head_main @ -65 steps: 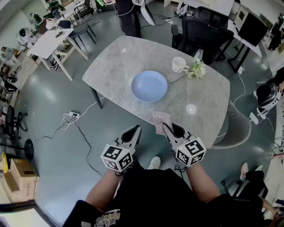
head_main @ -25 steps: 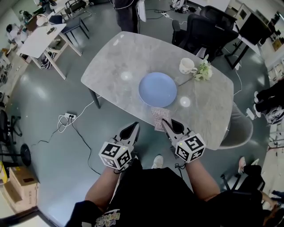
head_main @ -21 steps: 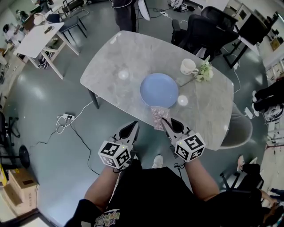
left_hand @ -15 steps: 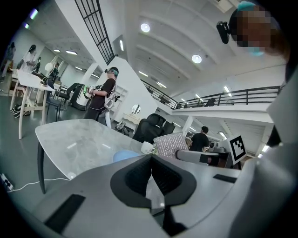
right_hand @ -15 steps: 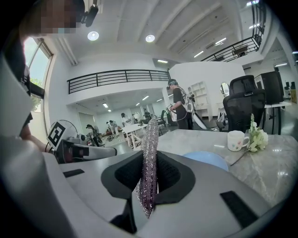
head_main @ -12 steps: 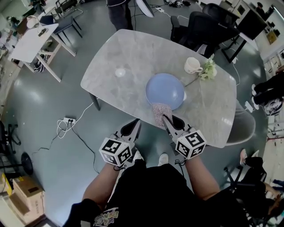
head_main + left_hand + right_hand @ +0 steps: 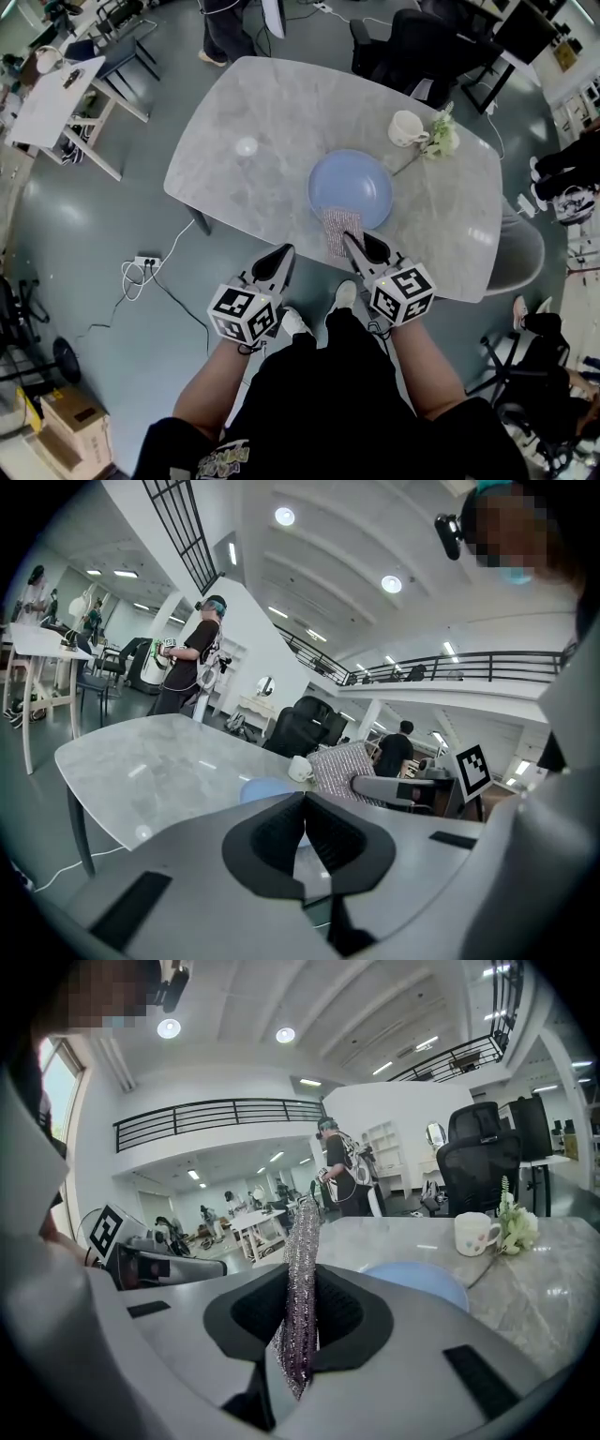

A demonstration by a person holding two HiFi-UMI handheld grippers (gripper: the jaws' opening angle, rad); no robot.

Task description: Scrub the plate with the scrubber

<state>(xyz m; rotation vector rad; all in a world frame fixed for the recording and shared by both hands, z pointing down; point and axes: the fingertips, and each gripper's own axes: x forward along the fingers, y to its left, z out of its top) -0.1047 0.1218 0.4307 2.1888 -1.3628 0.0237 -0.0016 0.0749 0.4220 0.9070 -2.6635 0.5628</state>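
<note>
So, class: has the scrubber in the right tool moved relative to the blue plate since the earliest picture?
Yes. The scrubber has moved forward toward the plate: it now overlaps the plate's near rim, held by the right tool.

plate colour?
Plain light blue plate, no pattern visible. Shows best in the head view.

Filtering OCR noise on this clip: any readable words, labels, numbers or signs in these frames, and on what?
No readable text in any view.
Left marker cube, right marker cube: black-and-white square patterns only, no characters.
Shirt print: lettering cut off at the frame edge, too blurred to read.
Mug: coloured spots, no words.
</note>
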